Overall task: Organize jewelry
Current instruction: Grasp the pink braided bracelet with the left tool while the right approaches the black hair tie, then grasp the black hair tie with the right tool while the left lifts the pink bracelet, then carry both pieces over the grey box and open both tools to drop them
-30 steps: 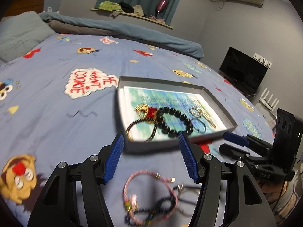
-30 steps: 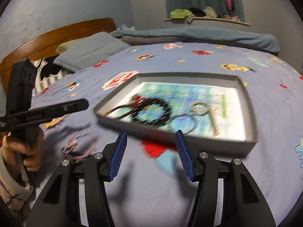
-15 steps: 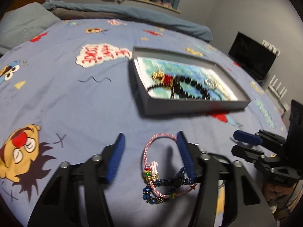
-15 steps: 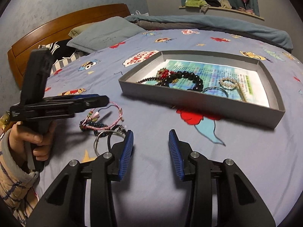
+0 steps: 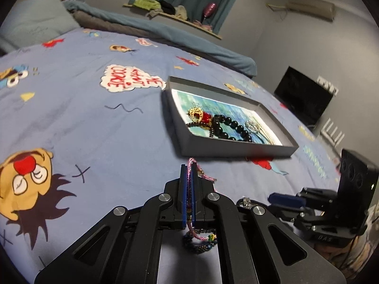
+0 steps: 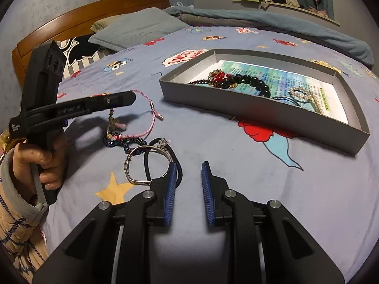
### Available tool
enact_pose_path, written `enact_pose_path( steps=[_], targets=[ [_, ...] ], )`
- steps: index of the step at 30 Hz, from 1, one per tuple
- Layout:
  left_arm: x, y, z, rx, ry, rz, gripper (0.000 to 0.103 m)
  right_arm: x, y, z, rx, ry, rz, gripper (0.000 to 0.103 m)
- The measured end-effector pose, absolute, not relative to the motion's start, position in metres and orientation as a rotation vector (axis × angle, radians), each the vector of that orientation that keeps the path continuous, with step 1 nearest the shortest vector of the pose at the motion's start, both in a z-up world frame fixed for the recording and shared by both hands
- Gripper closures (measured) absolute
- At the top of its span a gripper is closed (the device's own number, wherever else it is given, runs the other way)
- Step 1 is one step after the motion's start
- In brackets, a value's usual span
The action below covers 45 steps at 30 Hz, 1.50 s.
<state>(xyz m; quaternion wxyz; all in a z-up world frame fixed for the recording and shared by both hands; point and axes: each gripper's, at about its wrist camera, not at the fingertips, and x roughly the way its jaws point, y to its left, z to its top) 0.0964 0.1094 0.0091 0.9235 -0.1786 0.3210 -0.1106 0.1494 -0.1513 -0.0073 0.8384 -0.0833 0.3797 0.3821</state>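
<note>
My left gripper (image 5: 188,168) is shut on a pink braided cord bracelet (image 5: 189,182), lifted off the bedspread; it shows in the right wrist view (image 6: 148,127) hanging from the left gripper (image 6: 132,97). A dark blue beaded bracelet (image 6: 125,142) lies under it. A silver bangle (image 6: 142,163) and a black band (image 6: 151,158) lie just left of my open right gripper (image 6: 189,172). The grey tray (image 6: 260,108) holds a black bead bracelet (image 6: 251,82), a red and gold piece (image 6: 216,75) and a pearl chain (image 6: 305,97).
The tray (image 5: 236,150) sits on a blue cartoon bedspread (image 5: 83,118). Pillows (image 6: 137,30) and a wooden headboard (image 6: 83,23) lie far left. A black screen (image 5: 303,97) stands beyond the bed's right edge.
My left gripper has closed on the pink cord bracelet and raised it. My right gripper has come nearer to the silver bangle and stayed open.
</note>
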Motion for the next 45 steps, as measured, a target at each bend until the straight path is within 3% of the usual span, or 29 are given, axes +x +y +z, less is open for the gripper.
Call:
enact_pose_path(
  steps=[5, 8, 24, 45],
  targets=[
    [0.096, 0.110, 0.009, -0.383, 0.653, -0.230, 0.100, 0.151, -0.145, -0.011, -0.199, 0.821, 0.814, 0.081],
    [0.096, 0.107, 0.010, -0.368, 0.651, -0.231, 0.100, 0.152, -0.143, -0.011, -0.207, 0.816, 0.815, 0.100],
    [0.087, 0.092, 0.037, -0.328, 0.573, -0.300, 0.100, 0.154, -0.220, 0.038, -0.013, 0.599, 0.649, 0.100],
    [0.119, 0.073, 0.083, -0.342, 0.516, -0.332, 0.100, 0.193, -0.248, 0.068, 0.047, 0.559, 0.594, 0.100]
  ],
)
